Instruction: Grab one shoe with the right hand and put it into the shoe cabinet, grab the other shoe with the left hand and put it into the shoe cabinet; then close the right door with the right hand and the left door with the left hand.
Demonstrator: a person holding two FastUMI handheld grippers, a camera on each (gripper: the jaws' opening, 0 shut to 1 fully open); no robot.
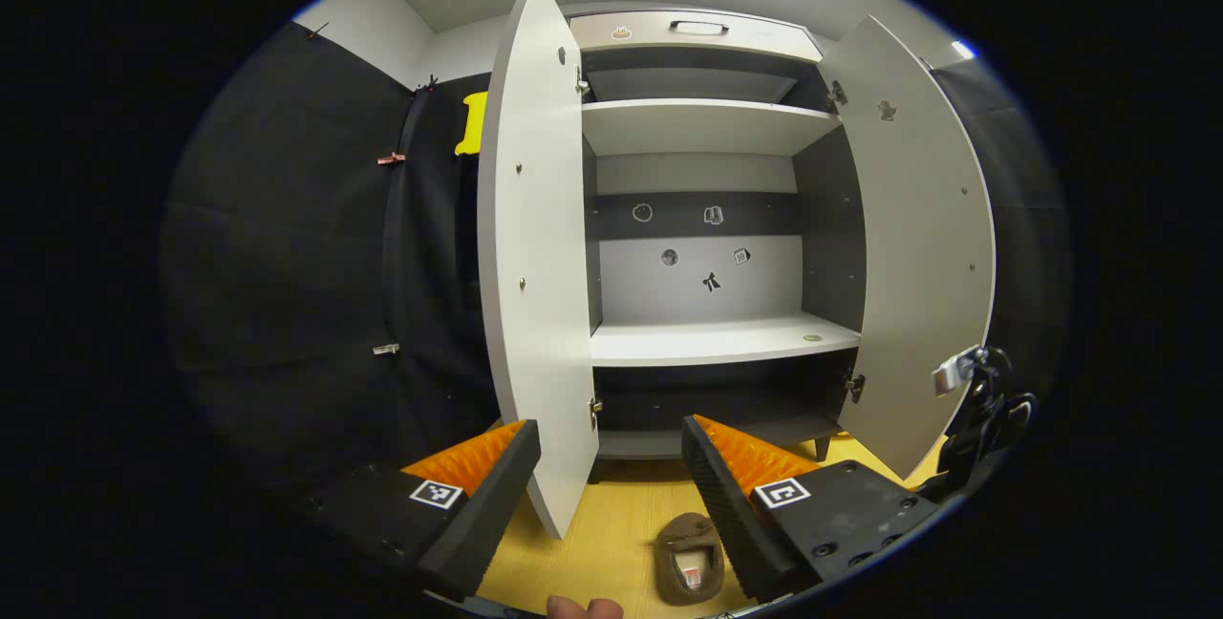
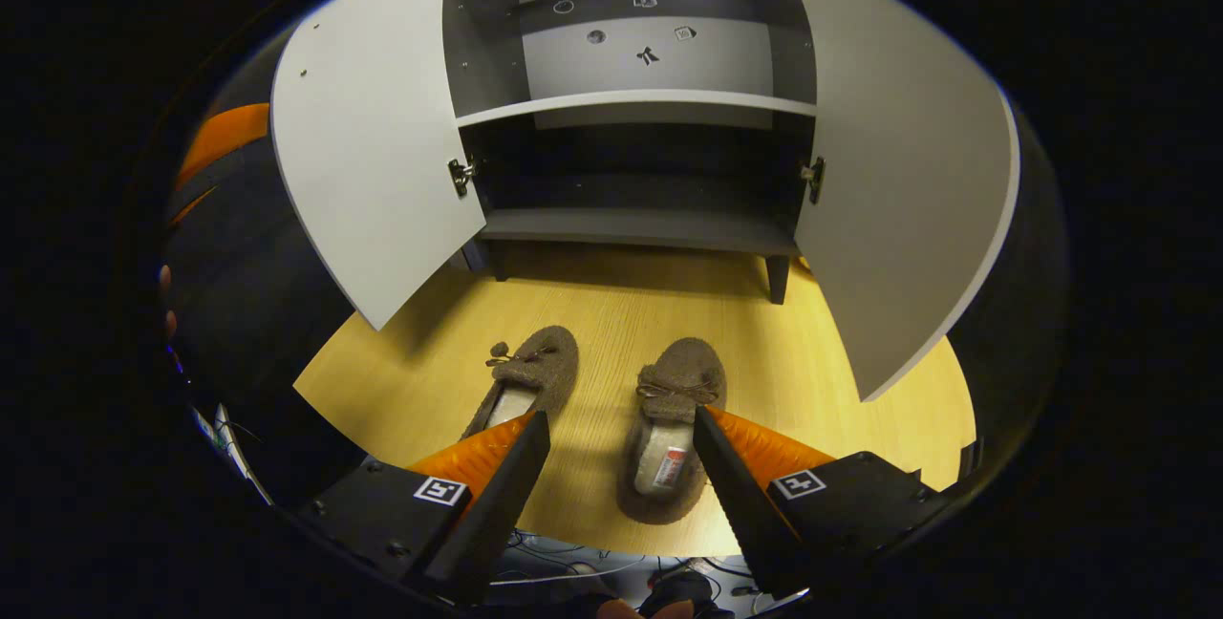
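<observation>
Shoes sit side by side on the yellow wooden floor [image 2: 611,313] in front of the shoe cabinet [image 2: 635,103], toes toward it: the left shoe [image 2: 530,380] and the right shoe [image 2: 674,428], both outside it and well short of its bottom shelf. Both cabinet doors, the left door [image 2: 368,141] and the right door [image 2: 898,199], stand wide open. The right gripper [image 2: 621,476] hangs above the shoes with fingers spread and nothing between them, seemingly not touching either shoe, while the left gripper [image 1: 611,480] faces the cabinet, likewise spread and empty.
</observation>
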